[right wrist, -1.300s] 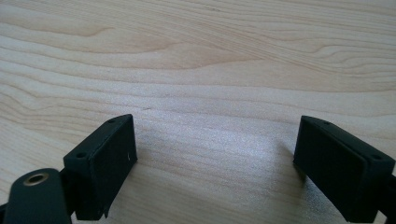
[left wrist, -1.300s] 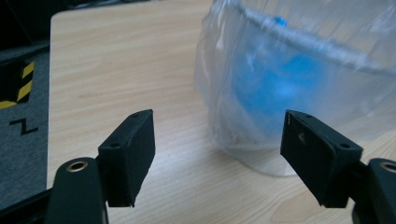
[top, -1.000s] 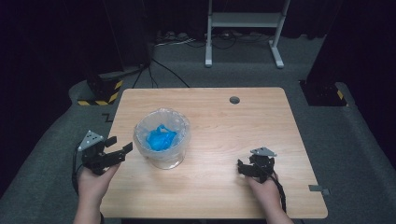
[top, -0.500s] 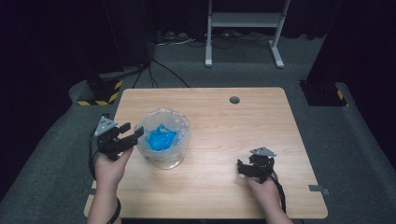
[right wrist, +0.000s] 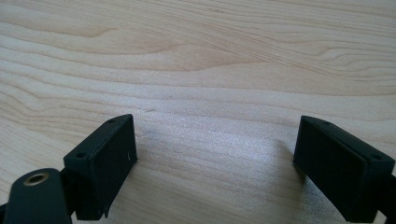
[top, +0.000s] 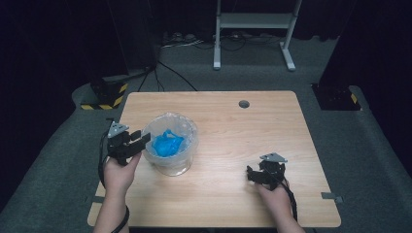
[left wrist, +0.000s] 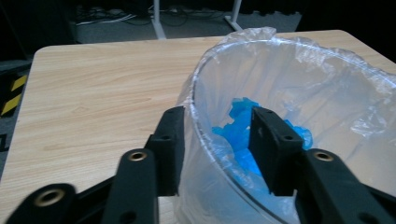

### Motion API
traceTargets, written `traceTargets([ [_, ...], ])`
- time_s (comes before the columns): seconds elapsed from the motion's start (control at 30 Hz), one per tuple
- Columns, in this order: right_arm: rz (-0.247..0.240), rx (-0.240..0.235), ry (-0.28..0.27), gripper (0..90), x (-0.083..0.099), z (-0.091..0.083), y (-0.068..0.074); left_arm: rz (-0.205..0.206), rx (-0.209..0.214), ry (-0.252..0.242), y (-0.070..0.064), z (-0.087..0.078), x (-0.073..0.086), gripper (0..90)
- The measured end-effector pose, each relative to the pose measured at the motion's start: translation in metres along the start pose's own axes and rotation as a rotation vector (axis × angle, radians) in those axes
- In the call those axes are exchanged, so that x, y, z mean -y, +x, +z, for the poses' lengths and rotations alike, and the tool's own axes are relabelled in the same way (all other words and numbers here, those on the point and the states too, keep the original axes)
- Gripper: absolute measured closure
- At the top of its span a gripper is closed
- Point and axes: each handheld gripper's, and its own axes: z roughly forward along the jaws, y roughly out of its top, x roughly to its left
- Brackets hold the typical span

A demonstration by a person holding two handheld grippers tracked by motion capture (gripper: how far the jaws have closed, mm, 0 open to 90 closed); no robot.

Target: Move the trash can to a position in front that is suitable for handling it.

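A clear bowl (top: 190, 130) lined with a thin plastic bag stands on the left half of the wooden table (top: 243, 126). A crumpled blue item (top: 167, 143) lies inside it. My left gripper (top: 141, 140) is open at the bowl's left rim. In the left gripper view the bag-covered rim (left wrist: 201, 93) runs between the jaws, one jaw outside and one inside, with the blue item (left wrist: 238, 135) just beyond the left gripper (left wrist: 217, 140). My right gripper (top: 252, 175) rests low at the table's front right. The right gripper (right wrist: 215, 158) is open over bare wood.
A round cable hole (top: 244, 104) sits near the table's far edge. Beyond the table there are a white metal stand (top: 252, 22), loose cables (top: 180, 41) on the grey floor, and a yellow-and-black striped block (top: 104, 99) at the far left.
My left gripper has travelled from the table's left edge to the bowl, and its jaws now straddle the rim. The right gripper has stayed where it was.
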Motion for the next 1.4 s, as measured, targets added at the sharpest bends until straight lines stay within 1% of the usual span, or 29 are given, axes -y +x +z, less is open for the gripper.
traceTargets([
  [0.07, 0.004, -0.002, 0.0, 12.8, 0.0, 0.0, 0.0, -0.013, -0.005, 0.0, 0.0, 0.001, 0.001, 61.7],
  [0.13, 0.003, -0.002, 0.0, 12.8, 0.0, 0.0, 0.0, -0.015, -0.017, 0.012, 0.001, 0.002, 0.002, 65.1],
  [0.23, 0.003, -0.002, 0.0, 12.8, 0.0, 0.0, 0.0, -0.025, -0.013, 0.004, 0.0, 0.003, 0.004, 69.9],
  [0.3, 0.003, -0.002, 0.0, 12.8, 0.0, 0.0, 0.0, -0.023, -0.025, 0.0, -0.001, 0.003, 0.004, 70.7],
  [0.37, 0.003, -0.003, -0.001, 12.8, 0.0, 0.0, 0.0, -0.025, -0.024, -0.004, -0.001, 0.002, 0.004, 72.0],
  [0.43, 0.003, -0.003, 0.0, 12.8, 0.0, 0.0, 0.0, -0.036, -0.017, -0.009, 0.0, 0.002, 0.005, 72.2],
  [0.5, 0.003, 0.001, 0.001, 11.6, 0.0, 0.0, 0.0, -0.035, -0.017, -0.009, 0.0, 0.002, 0.005, 72.2],
  [0.63, -0.004, 0.003, 0.0, 11.4, 0.0, 0.001, 0.0, -0.037, -0.003, -0.012, -0.003, 0.002, 0.006, 72.5],
  [0.77, 0.003, 0.004, 0.015, 12.0, -0.002, 0.0, 0.0, -0.031, 0.015, -0.013, -0.004, 0.002, 0.007, 72.7],
  [0.8, -0.001, 0.012, 0.015, 13.0, -0.002, -0.001, 0.001, -0.038, 0.023, -0.017, -0.006, 0.003, 0.007, 72.8],
  [0.83, -0.002, 0.026, 0.014, 13.1, -0.003, -0.001, 0.002, -0.034, 0.03, -0.016, -0.008, 0.003, 0.007, 72.7],
  [0.87, -0.001, 0.025, 0.008, 13.1, -0.005, -0.003, 0.003, -0.032, 0.033, -0.015, -0.01, 0.004, 0.007, 72.7],
  [0.93, -0.008, 0.013, -0.017, 13.1, -0.007, -0.007, 0.004, -0.021, 0.045, -0.016, -0.015, 0.005, 0.008, 72.5],
  [1.0, -0.014, -0.016, -0.053, 13.1, -0.009, -0.012, 0.007, -0.025, 0.063, -0.014, -0.021, 0.006, 0.009, 72.5],
  [1.03, -0.015, -0.017, -0.06, 13.1, -0.011, -0.015, 0.008, -0.023, 0.07, -0.014, -0.025, 0.007, 0.009, 72.4],
  [1.07, -0.025, -0.02, -0.076, 13.2, -0.013, -0.018, 0.009, -0.013, 0.076, -0.012, -0.029, 0.008, 0.009, 72.3],
  [1.13, -0.026, -0.035, -0.109, 13.8, -0.018, -0.026, 0.011, 0.013, 0.089, -0.003, -0.038, 0.01, 0.008, 72.3],
  [1.23, -0.014, -0.085, -0.165, 14.1, -0.024, -0.039, 0.013, 0.032, 0.114, -0.002, -0.053, 0.012, 0.008, 72.9],
  [1.27, -0.01, -0.094, -0.18, 14.3, -0.026, -0.042, 0.013, 0.042, 0.122, 0.001, -0.057, 0.013, 0.008, 72.9],
  [1.3, -0.015, -0.102, -0.199, 14.9, -0.028, -0.047, 0.014, 0.045, 0.136, -0.001, -0.063, 0.015, 0.009, 72.9],
  [1.33, -0.029, -0.1, -0.227, 16.1, -0.03, -0.053, 0.016, 0.053, 0.142, -0.001, -0.066, 0.015, 0.009, 72.8],
  [1.4, -0.036, -0.102, -0.263, 16.5, -0.034, -0.062, 0.018, 0.068, 0.155, -0.003, -0.077, 0.017, 0.01, 72.5],
])
